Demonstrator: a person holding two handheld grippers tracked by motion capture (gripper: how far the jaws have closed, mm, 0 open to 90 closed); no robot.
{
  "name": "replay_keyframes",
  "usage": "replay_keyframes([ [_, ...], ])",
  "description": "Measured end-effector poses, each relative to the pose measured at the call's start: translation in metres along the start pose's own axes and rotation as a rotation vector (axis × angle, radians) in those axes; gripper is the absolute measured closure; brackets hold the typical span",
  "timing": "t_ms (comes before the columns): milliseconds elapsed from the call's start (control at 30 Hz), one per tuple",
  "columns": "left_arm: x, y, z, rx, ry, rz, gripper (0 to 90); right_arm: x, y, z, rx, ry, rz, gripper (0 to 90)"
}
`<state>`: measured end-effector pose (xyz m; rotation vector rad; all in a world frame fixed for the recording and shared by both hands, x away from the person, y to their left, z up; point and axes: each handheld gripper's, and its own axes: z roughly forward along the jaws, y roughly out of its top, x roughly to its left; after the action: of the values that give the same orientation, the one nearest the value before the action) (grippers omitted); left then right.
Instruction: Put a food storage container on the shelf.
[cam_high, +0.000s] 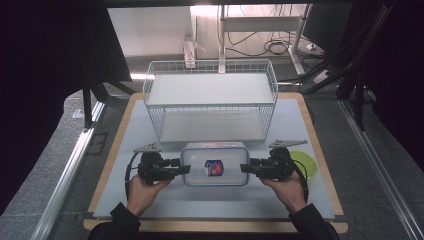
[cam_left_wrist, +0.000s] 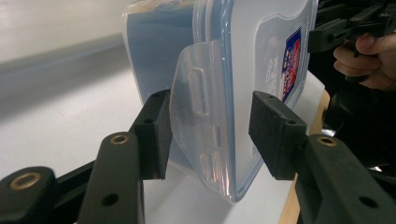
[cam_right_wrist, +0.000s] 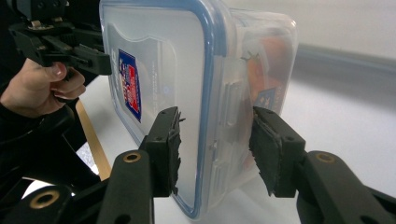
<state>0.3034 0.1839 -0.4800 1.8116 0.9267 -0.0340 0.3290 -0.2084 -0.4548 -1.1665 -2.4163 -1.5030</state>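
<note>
We straddle the lidded plastic container (cam_high: 215, 164) at the table's (cam_high: 200, 200) near edge below the wire basket (cam_high: 210, 100), left gripper (cam_left_wrist: 210, 133) and right gripper (cam_right_wrist: 215, 149) both unclenched around its end latches, so squeeze evenly, level.

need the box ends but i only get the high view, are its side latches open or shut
observer: the left end latch of the box is swung out and stands between the left tongs.
operator: and the other end
observer: the right end latch lies flat against the box wall, between the right tongs.
operator: anything inside
observer: something orange shows through the clear wall. I can't tell what it is.
</note>
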Motion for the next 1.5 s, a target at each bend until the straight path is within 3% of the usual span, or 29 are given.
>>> replay_keyframes([
  [700, -0.003, 0.047, -0.033, -0.04, -0.017, 0.042, 53.5, 0.011, 0.045, -0.009, -0.099, 0.035, -0.045, 54.1],
  [1067, 0.0, 0.071, -0.04, -0.077, -0.034, 0.04, 53.9, 0.016, 0.074, -0.019, -0.125, 0.018, -0.071, 54.2],
  [1500, -0.001, 0.124, -0.051, -0.097, -0.022, 0.069, 54.0, 0.013, 0.12, -0.03, -0.172, 0.032, -0.067, 54.3],
])
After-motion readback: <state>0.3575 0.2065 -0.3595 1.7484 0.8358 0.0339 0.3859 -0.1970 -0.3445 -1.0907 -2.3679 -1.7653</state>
